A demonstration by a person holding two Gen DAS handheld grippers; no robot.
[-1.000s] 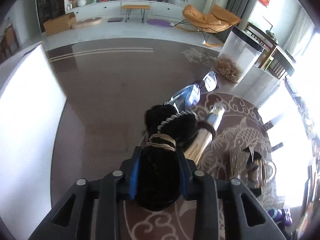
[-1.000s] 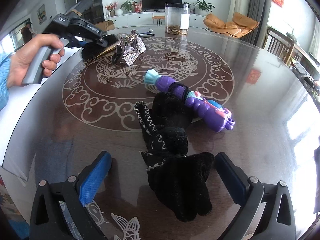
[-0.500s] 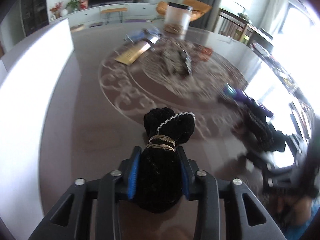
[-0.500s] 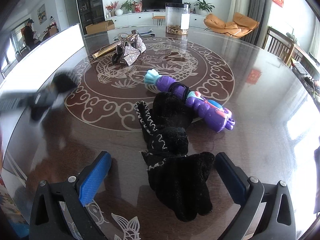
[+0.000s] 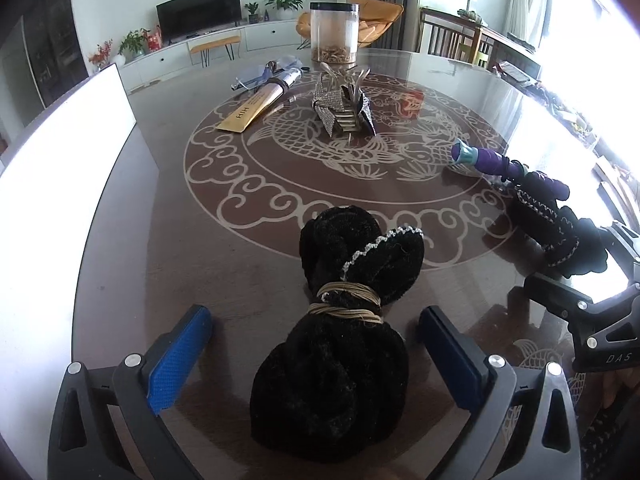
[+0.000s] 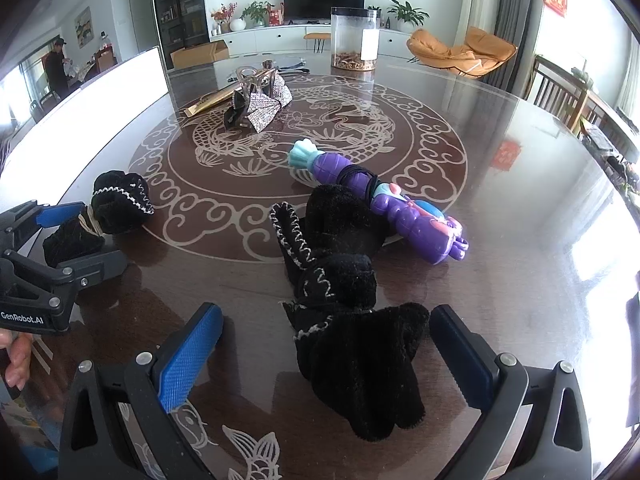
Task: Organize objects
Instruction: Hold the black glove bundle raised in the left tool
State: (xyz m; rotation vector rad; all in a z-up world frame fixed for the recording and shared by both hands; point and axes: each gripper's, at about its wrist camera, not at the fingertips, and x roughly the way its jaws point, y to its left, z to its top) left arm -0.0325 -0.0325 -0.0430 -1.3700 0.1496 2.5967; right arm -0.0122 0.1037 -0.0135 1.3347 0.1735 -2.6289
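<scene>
A black fuzzy bundle (image 5: 340,320) tied with a tan band lies on the round brown table (image 5: 200,240). My left gripper (image 5: 316,344) is opening around it, and both blue pads stand well clear of its sides. In the right wrist view the same bundle (image 6: 116,200) rests at the far left inside the left gripper (image 6: 60,240). My right gripper (image 6: 326,356) is open over loose black gloves (image 6: 344,288) with white stitching, without touching them. A purple toy (image 6: 392,208) lies just behind the gloves.
A sparkly silver clip (image 5: 344,108), a gold tube (image 5: 256,108) and a clear jar (image 5: 335,32) sit toward the table's far side. A white board (image 5: 60,152) borders the left edge. A person's fingers (image 6: 16,360) hold the left gripper's handle.
The left gripper swung from the table's far side to its near edge with the tied bundle, set it down and opened its jaws wide. The right gripper stayed still.
</scene>
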